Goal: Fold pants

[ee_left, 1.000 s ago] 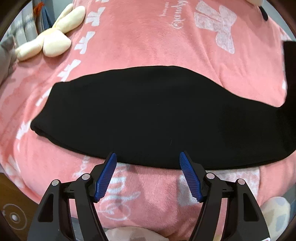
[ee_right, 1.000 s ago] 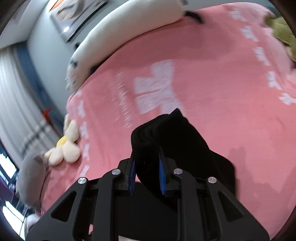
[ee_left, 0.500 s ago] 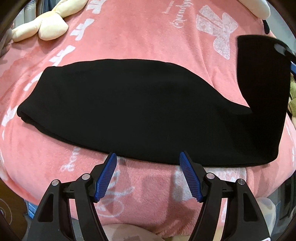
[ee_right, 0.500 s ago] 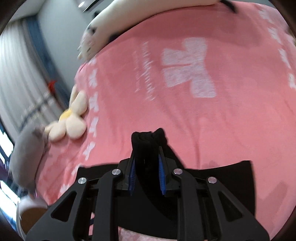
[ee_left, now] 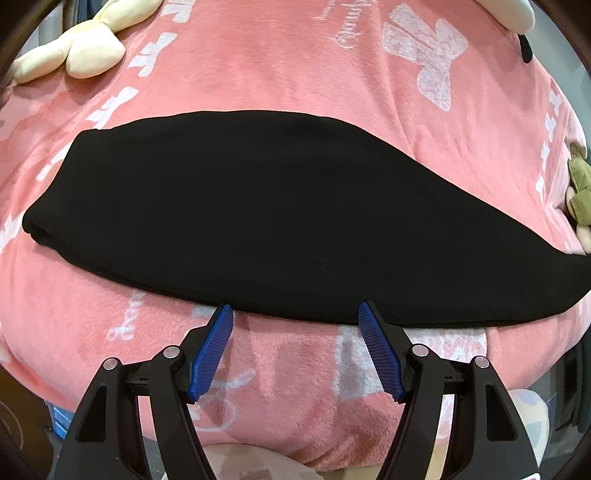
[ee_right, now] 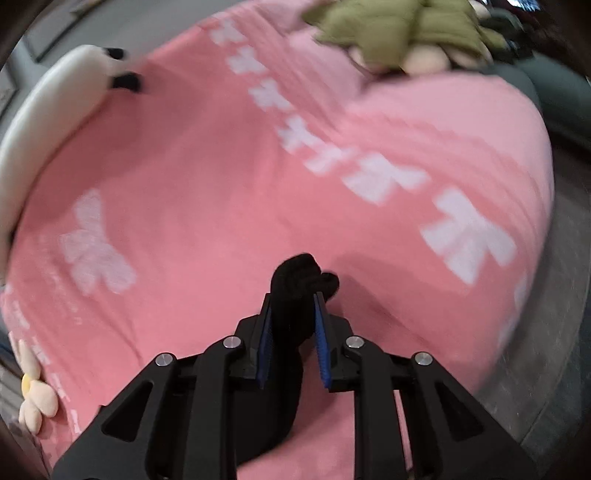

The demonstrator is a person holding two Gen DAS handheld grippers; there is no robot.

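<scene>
Black pants lie flat across the pink blanket, stretching from the left to the far right edge of the left wrist view. My left gripper hovers open at their near hem, its blue pads empty and just short of the cloth. In the right wrist view my right gripper is shut on a bunched end of the black pants, which sticks up between the blue pads and hangs down below them. The view is blurred by motion.
A cream plush flower lies at the blanket's far left. A long white plush borders the bed's far side. An olive-green plush toy sits near the bed's right edge, also in the left view as an olive toy. Floor shows beyond the blanket's edge.
The right gripper swung with the pants' end: half a second ago that end stood lifted at the right of the left view, now it lies out flat to the right. The left gripper barely moved.
</scene>
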